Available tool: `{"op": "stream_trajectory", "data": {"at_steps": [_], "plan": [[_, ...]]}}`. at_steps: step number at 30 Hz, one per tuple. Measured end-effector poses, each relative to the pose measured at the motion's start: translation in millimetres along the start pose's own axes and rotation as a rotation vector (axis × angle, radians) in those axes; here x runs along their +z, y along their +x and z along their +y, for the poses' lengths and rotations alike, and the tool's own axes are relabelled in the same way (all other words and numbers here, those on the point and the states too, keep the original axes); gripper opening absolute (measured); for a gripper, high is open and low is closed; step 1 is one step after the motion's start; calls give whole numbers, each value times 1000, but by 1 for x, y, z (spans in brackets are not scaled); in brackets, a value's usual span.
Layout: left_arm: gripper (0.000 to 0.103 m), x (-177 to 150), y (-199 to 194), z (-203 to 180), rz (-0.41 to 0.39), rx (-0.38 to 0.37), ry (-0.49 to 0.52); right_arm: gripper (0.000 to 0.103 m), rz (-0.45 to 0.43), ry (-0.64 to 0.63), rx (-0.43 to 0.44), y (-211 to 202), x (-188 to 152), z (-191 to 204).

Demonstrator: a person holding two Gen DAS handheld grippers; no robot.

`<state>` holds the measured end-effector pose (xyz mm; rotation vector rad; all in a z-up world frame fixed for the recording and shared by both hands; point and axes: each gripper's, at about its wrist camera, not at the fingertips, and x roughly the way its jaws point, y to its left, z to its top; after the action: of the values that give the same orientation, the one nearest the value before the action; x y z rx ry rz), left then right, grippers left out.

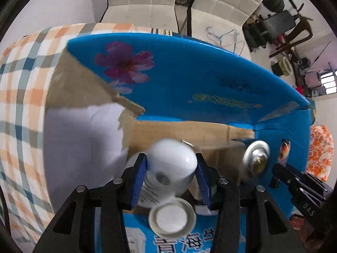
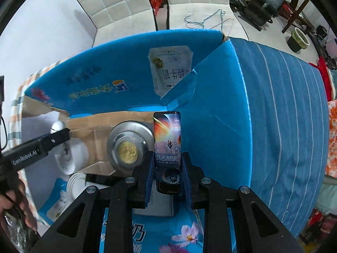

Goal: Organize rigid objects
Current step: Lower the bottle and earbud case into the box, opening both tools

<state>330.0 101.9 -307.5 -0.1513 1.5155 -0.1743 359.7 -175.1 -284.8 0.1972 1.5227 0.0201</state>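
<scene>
On my left, the left gripper [image 1: 171, 174] has its jaws closed on a white bulb-shaped object [image 1: 172, 164]. It is glossy and smooth, with a rounded dome and a dark round spot low on its near face; the picture is smeared by motion, so I cannot tell more about it. Its long axis runs along the fingers, dome pointing away from me into the blue cardboard box [image 1: 189, 67]. The blue pads [image 1: 139, 177] press on its two flanks, so it sits squarely between them, over the box's brown inner floor. Just below it, near the box's front wall, lies a round white lid [image 1: 171, 217] with a pale rim. Further right inside the box is a silver disc with a gold centre [image 1: 256, 158], seen on edge from here.

From my right wrist view that same disc [image 2: 129, 147] lies flat on the brown floor, just left of my right gripper [image 2: 168, 164]. Those jaws are clamped narrowly on a slim rectangular case [image 2: 167, 135] printed with a colourful space scene and a line of characters. Its long axis follows the fingers, far end pointing into the box's right corner. The pads grip its near end; most of it sticks out beyond them.
</scene>
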Motion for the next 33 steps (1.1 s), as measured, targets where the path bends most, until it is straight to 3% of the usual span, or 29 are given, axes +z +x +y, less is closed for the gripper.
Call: {"op": "stream_trajectory", "data": {"at_steps": [12, 18, 19, 21, 23, 25, 27, 29, 31, 33], "plan": [[43, 13, 8, 4, 34, -8, 2, 27, 11, -13, -26, 0, 9, 1], [44, 13, 4, 11, 53, -7, -21, 36, 14, 2, 0, -5, 9, 1], [45, 11, 1, 11, 49, 3, -18, 43, 12, -1, -2, -6, 7, 2], [59, 8, -5, 11, 34, 26, -13, 66, 1, -4, -18, -11, 3, 5], [66, 4, -12, 11, 12, 31, -13, 76, -13, -8, -16, -15, -2, 8], [72, -1, -22, 11, -14, 54, -11, 78, -23, -27, -52, -18, -8, 14], [87, -6, -30, 10, -40, 90, 6, 84, -39, -41, -79, -22, -14, 18], [95, -12, -37, 11, -68, 132, 14, 97, -55, -55, -93, -27, -21, 23], [100, -20, -43, 13, -82, 152, 16, 103, -68, -71, -110, -30, -26, 26], [102, -29, -49, 14, -88, 163, 18, 103, -77, -81, -123, -34, -32, 29]]}}
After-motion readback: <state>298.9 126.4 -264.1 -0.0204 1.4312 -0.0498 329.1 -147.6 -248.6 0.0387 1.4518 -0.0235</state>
